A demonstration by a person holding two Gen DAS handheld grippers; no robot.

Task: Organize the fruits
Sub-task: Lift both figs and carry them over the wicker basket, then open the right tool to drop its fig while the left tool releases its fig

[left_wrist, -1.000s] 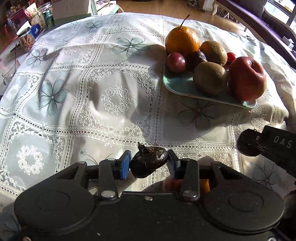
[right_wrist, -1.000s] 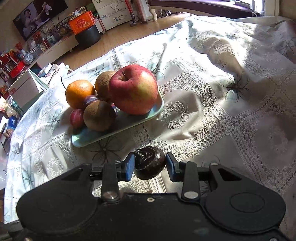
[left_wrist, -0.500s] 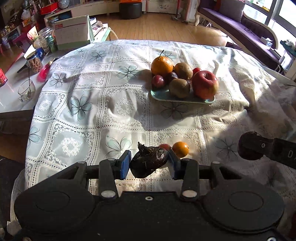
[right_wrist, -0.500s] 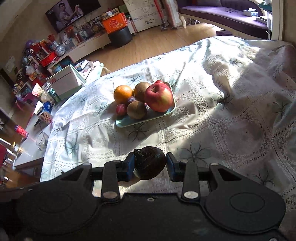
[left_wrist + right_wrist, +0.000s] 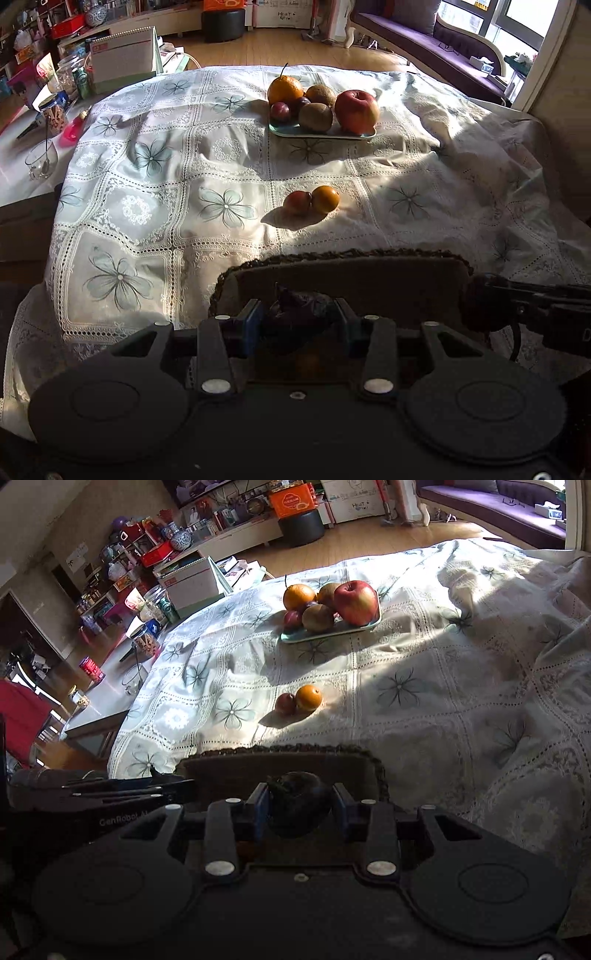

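A dark purple, wrinkled fruit with a pointed tip (image 5: 299,317) is gripped between the clenched jaws of the left gripper (image 5: 300,319), and a dark, round, blackish fruit (image 5: 297,805) is likewise clamped in the jaws of the right gripper (image 5: 298,805); both are held above a brown tray with a braided rim (image 5: 369,273) at the near edge of the surface. On the white lace cloth with grey flowers (image 5: 155,192), a small red fruit (image 5: 296,202) is seen touching a small orange (image 5: 325,199), while a pale green plate (image 5: 288,130) further back is loaded with a large red apple (image 5: 356,110), two kiwis, plums and a stemmed orange
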